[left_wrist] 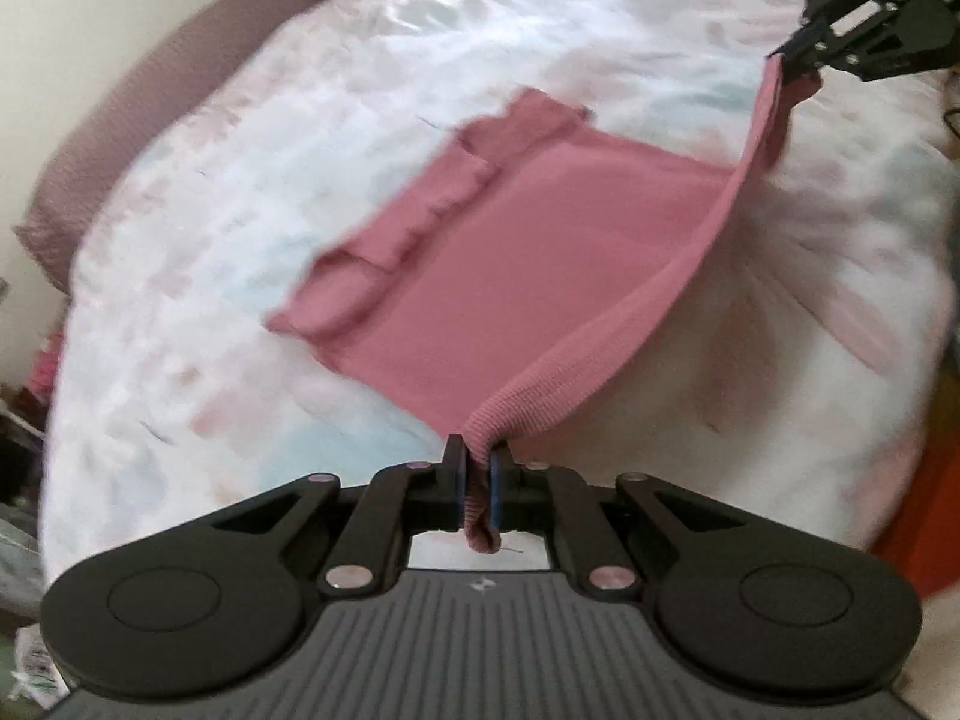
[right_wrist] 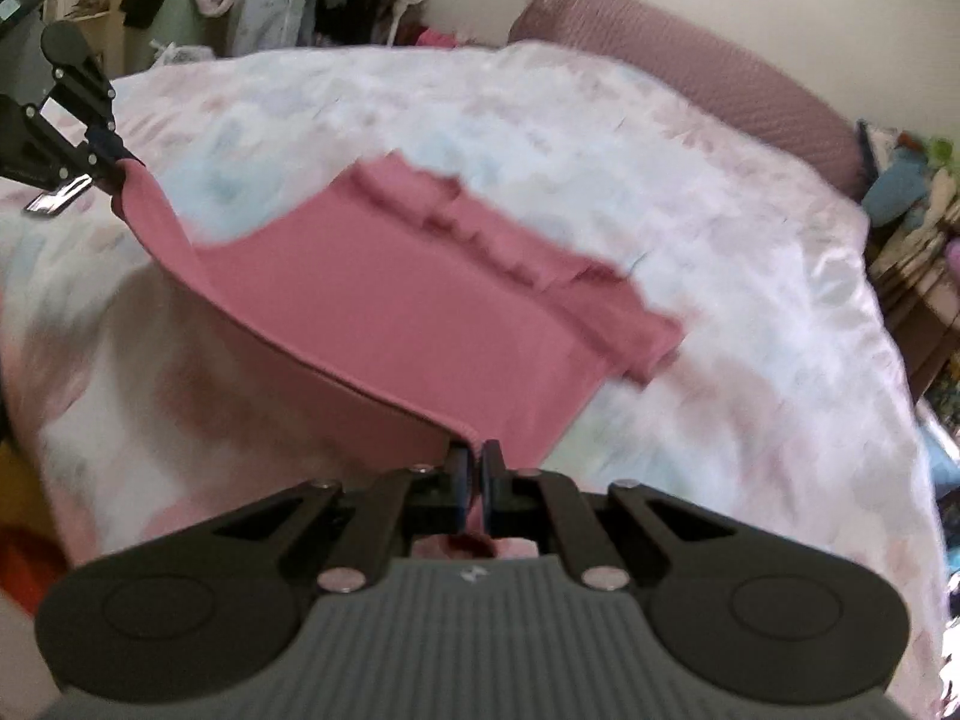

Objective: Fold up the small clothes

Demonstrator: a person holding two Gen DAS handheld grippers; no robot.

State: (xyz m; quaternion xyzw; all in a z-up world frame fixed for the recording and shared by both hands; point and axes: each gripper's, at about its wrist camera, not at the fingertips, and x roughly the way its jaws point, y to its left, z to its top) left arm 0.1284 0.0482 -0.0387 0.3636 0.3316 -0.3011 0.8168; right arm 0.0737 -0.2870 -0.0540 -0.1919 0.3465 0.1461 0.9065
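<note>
Left gripper (left_wrist: 478, 483): my jaws clenched on ribbed hem corner of pink garment (left_wrist: 540, 240). Hem stretched between both hands, lifted off bed (left_wrist: 240, 180); far end with folded-in sleeves lying flat on quilt. Right gripper (right_wrist: 474, 486): jaws clamped on opposite hem corner. Judgement: folding hem over toward far end. Keep both corners level, hem taut, carry evenly forward, lay edge square on far edge, avoid dragging sleeves. Pillow (right_wrist: 690, 66) beyond, clear of work.

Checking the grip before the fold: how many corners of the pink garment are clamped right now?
2. The left hand-held gripper pinches one hem corner of the pink garment; the right hand-held gripper pinches the other. The far end rests on the bed.
</note>
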